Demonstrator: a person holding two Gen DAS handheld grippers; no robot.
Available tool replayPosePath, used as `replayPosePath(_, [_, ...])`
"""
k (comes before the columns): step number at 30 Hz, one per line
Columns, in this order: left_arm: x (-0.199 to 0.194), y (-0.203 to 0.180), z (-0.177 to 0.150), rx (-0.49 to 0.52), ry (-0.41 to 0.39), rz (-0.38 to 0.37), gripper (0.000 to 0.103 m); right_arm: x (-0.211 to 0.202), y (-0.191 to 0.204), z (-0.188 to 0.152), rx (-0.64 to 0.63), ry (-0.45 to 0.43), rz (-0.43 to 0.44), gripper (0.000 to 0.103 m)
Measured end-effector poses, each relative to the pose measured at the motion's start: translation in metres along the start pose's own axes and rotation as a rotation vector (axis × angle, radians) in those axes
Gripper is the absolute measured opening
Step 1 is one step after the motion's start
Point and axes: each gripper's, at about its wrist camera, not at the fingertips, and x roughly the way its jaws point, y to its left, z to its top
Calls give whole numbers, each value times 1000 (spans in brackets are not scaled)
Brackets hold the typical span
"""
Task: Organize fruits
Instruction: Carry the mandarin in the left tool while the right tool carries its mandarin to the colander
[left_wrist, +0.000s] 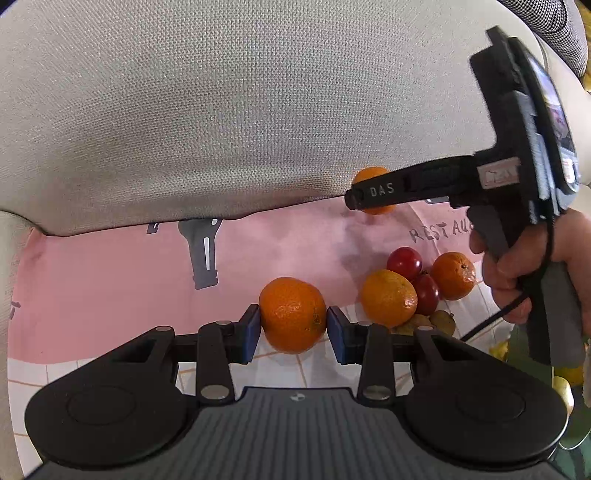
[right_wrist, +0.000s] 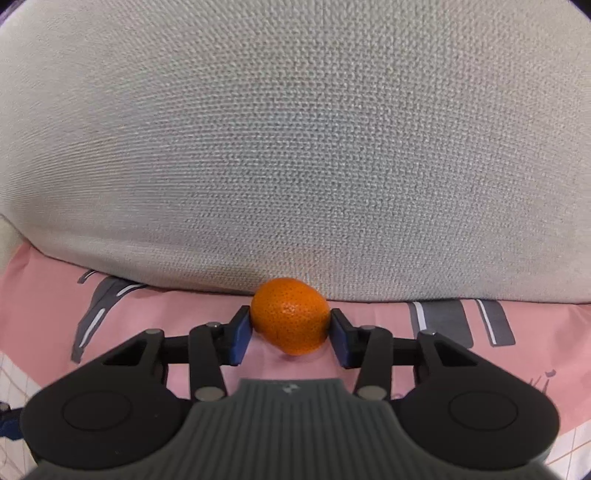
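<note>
Left claw (left_wrist: 294, 329) clenched on an orange (left_wrist: 293, 314), above the sheet's (left_wrist: 110, 288) near edge. Right claw (right_wrist: 291, 332) pinching a second orange (right_wrist: 290, 315) low by the cushion (right_wrist: 295, 147). Best kept squeezed gently, then lifted straight, clear of the fruit pile (left_wrist: 417, 284).

Backrest: a broad grey-beige cushion of coarse woven fabric (right_wrist: 295, 147), filling the upper part of both wrist views.
Cover: a pink printed cloth (left_wrist: 110, 280) spread below the cushion, its edge running under it.
Print: dark grey bottle-like shapes with white stripes (left_wrist: 202, 254), and dark handwritten-style letters (left_wrist: 439, 230).
Border: a white part of the cloth with thin orange grid lines (left_wrist: 280, 369), nearest the camera.
</note>
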Motion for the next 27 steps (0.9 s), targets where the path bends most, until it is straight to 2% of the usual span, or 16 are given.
replayPosePath(5, [-20,-9,-3,7,-22,13,43,-29,4,-7,-11,-33,29,42])
replayPosePath(12, [-62,-28,-16,10,-72,27,43,-94,1,-33,-37,-104,87,42])
replayPosePath(22, [-119,-64,-46,0,-148,7,43,-200,-11,-96,-27,-218,108,42])
replayPosePath(27, [-137,-85,-59,2,-177,-28,43,-242,-37,-138,15,-242,105,42])
